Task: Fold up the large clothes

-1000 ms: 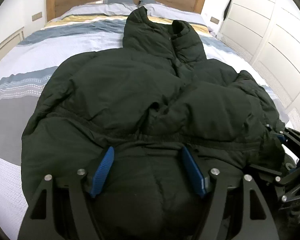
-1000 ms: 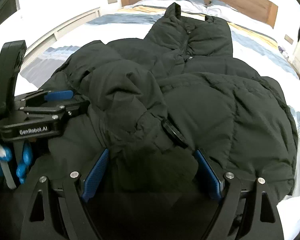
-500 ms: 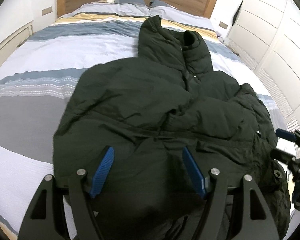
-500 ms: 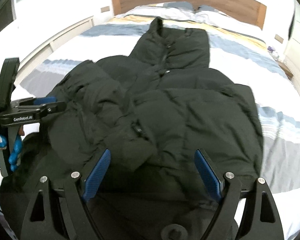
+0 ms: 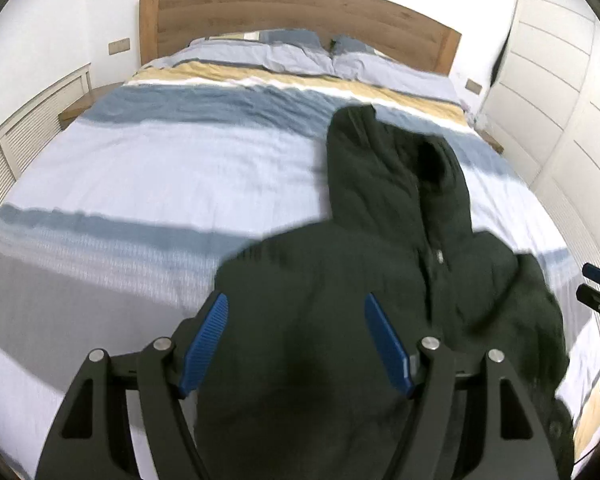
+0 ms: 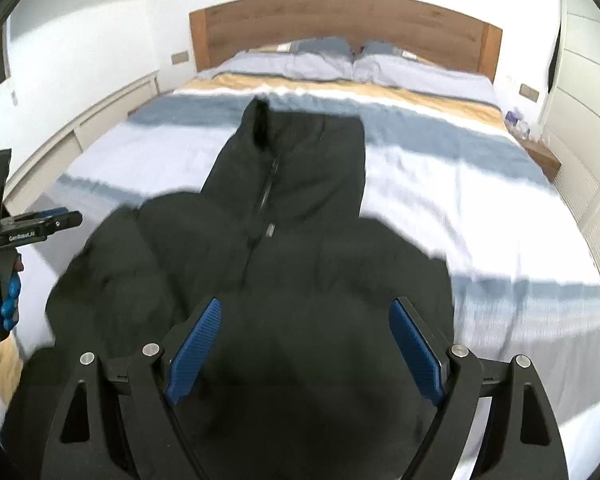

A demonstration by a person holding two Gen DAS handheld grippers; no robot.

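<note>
A large black puffer jacket (image 5: 380,280) lies front up on the bed (image 5: 160,168), hood toward the headboard, zipper (image 6: 266,196) closed; both sleeves look folded in over the body. It also shows in the right wrist view (image 6: 300,260). My left gripper (image 5: 296,340) is open above the jacket's hem, holding nothing. My right gripper (image 6: 306,344) is open above the hem too, empty. The left gripper shows at the left edge of the right wrist view (image 6: 40,220), and the right gripper at the right edge of the left wrist view (image 5: 598,288).
The bed has a striped blue, white and yellow cover, two pillows (image 6: 340,64) and a wooden headboard (image 5: 292,16). White wardrobes (image 5: 560,80) stand on the right, a low white cabinet (image 5: 28,128) on the left. A bedside table (image 6: 542,156) stands right of the bed.
Both grippers have pulled back and up from the jacket over the last second; the jacket now looks smaller and more of the bed shows. The jacket itself lies as before.
</note>
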